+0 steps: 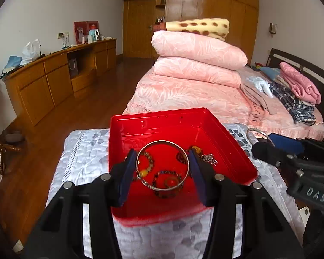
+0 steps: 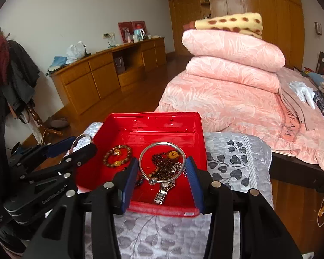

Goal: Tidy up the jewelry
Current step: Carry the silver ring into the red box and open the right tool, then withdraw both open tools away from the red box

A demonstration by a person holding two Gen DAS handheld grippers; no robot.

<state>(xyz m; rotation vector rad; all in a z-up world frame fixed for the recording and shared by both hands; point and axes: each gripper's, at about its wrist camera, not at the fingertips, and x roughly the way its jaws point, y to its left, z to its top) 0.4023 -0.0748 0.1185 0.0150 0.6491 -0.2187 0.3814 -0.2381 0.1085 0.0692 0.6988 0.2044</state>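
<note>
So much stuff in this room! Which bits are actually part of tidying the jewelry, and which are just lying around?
Part of the job:
- red tray
- silver bangle in the left tool
- second silver bangle in the right tool
- beaded bracelet
- watch

Just lying about:
- pink quilts
- spotted blanket
- wooden sideboard
- hanging coats

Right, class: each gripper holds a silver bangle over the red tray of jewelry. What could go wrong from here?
1. The left gripper and right gripper pinch the left bangle and right bangle only across their smooth rims, so either may slip or twist out.
2. A dropped bangle might snag the bead bracelet or miss the red tray.
</note>
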